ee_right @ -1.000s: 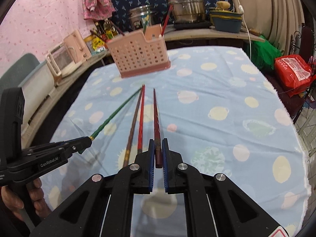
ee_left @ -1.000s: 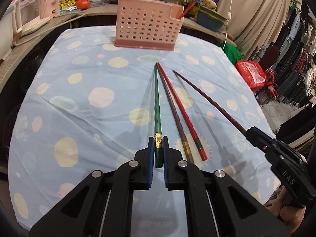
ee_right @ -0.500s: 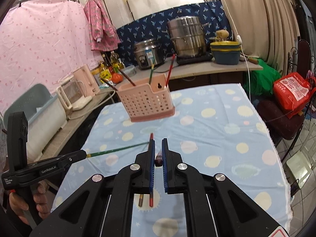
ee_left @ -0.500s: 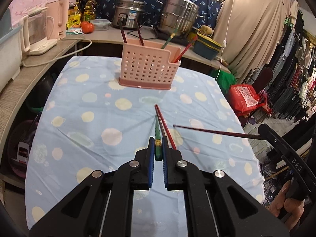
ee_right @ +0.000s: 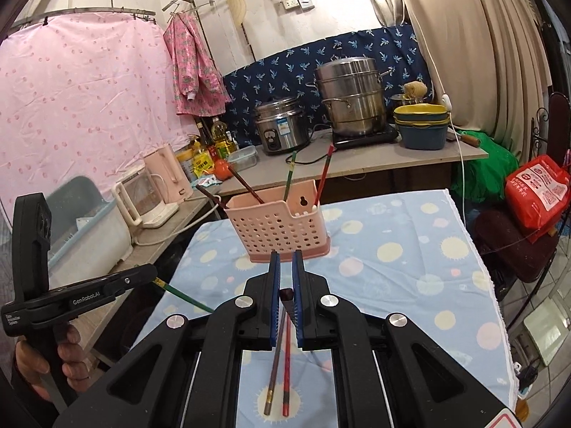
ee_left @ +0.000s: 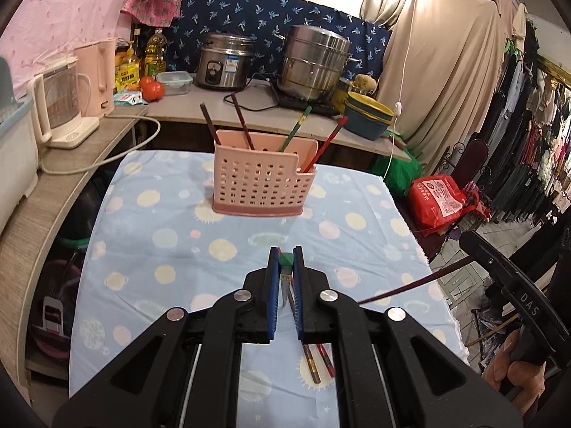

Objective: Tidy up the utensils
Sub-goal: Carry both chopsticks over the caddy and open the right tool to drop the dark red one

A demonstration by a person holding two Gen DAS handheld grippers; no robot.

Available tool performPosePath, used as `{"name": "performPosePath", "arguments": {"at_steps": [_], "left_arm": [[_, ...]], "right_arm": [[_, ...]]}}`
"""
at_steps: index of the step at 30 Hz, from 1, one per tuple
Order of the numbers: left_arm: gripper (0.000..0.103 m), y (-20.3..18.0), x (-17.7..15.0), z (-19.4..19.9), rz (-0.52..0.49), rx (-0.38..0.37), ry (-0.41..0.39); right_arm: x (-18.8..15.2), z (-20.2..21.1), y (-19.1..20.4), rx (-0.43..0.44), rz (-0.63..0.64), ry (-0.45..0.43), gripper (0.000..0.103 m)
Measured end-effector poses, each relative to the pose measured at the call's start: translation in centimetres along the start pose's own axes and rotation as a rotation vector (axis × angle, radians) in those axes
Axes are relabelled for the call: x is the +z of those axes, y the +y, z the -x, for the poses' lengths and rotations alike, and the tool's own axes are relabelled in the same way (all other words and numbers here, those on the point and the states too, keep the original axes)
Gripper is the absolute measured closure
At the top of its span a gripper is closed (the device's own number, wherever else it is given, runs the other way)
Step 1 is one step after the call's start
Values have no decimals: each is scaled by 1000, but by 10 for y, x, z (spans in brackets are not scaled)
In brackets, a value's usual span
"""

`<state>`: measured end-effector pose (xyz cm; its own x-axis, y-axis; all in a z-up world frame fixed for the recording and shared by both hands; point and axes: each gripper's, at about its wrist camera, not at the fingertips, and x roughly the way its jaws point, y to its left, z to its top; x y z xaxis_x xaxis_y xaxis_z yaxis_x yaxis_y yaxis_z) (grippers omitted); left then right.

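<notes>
My left gripper [ee_left: 285, 254] is shut on the butt of a green chopstick [ee_left: 285, 260], held above the blue spotted tablecloth [ee_left: 160, 235]. From the right wrist view, the green chopstick [ee_right: 182, 297] slants down out of the left gripper [ee_right: 151, 271]. My right gripper [ee_right: 285, 262] is shut on a dark red chopstick [ee_right: 286, 294]. That dark red chopstick [ee_left: 410, 285] juts from the right gripper [ee_left: 468, 239] at the left wrist view's right edge. A brown chopstick [ee_right: 273, 356] and a red chopstick [ee_right: 286, 367] lie on the cloth below. The pink perforated basket [ee_left: 262, 174] stands at the far end with several chopsticks upright in it.
Behind the table a counter carries a rice cooker [ee_left: 223, 62], a steel steamer pot [ee_left: 314, 62], stacked bowls [ee_left: 369, 117] and a pink kettle [ee_left: 98, 75]. A red bag [ee_left: 440, 199] sits on a chair to the right. A white appliance [ee_right: 89, 228] stands left of the table.
Both grippers have risen, lifting the green and the dark red chopsticks off the cloth. The brown and red chopsticks stay on the table.
</notes>
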<state>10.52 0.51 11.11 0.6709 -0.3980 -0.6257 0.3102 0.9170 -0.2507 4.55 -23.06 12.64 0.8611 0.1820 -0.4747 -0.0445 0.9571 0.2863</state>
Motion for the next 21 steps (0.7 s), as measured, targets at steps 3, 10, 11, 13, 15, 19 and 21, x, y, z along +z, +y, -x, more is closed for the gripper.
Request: {"name": "performPosePath", "arguments": {"at_steps": [3,10,11,13,15,19,21], "left_arm": [[96,-2,11,0,-7,-3,-13],[96,-2,35,-4,-21,-1,-42],[96,-2,38,-5,-21,1,-47],[96,-1,42,-5,-22,0,-52],[96,0,42,-6,-22,-3,-52],[96,3,38,-9,-16,-8,-40],[96,7,35,-12,-7,-7,-32]], "right_arm": [[12,-4,2,2,8,-16,97],[36,-19,10,-8,45,-30,102],[37,-22,10,-14,49,-30,102],[38,-26,7,-20,45,-24,102],[34,-29,3,-23,34,-12,102],[22,-33,-5,-31,13,19,102],[16,-37,-8,-27,-5,44,102]]}}
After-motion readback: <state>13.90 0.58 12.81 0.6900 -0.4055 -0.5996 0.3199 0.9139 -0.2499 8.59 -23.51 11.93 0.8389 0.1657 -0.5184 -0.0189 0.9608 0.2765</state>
